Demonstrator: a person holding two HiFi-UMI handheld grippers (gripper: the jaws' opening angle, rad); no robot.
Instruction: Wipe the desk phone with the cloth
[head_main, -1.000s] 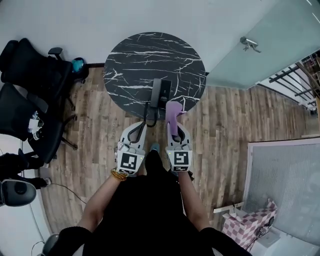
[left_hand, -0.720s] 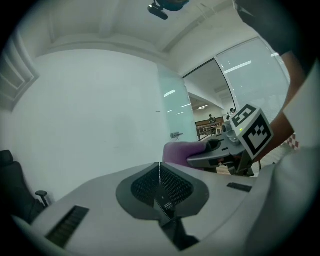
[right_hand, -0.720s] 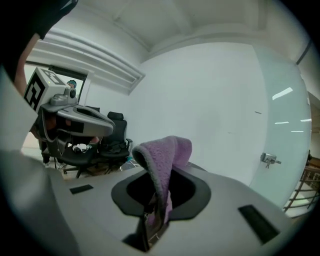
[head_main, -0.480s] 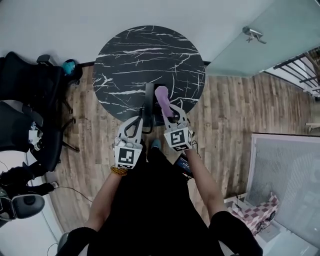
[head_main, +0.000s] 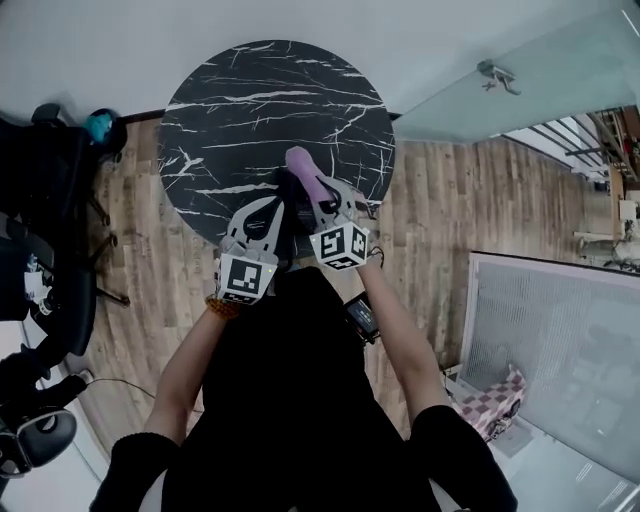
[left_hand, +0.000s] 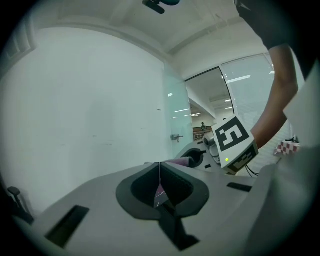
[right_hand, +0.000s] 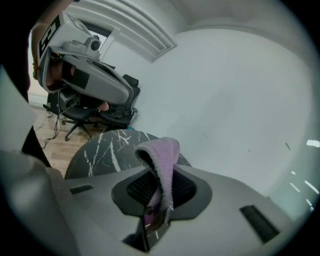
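The round black marble table (head_main: 270, 95) fills the top centre of the head view. The black desk phone (head_main: 291, 192) lies at its near edge, mostly hidden between my two grippers. My right gripper (head_main: 319, 200) is shut on a purple cloth (head_main: 304, 168), which sticks out past the tips over the phone. In the right gripper view the cloth (right_hand: 161, 150) stands up between the jaws above the table (right_hand: 100, 147). My left gripper (head_main: 276, 204) hovers just left of the phone. Its jaws (left_hand: 159, 166) meet at the tips with nothing between them.
Black office chairs (head_main: 45, 210) stand left of the table, with a teal object (head_main: 98, 126) beside them. A glass door with a handle (head_main: 495, 75) is at the upper right. A frosted panel (head_main: 560, 340) and a checkered bag (head_main: 495, 405) lie at the right on the wood floor.
Both grippers have moved forward from in front of the table to over its near edge. The right gripper has rolled, so the cloth now leans left over the phone.
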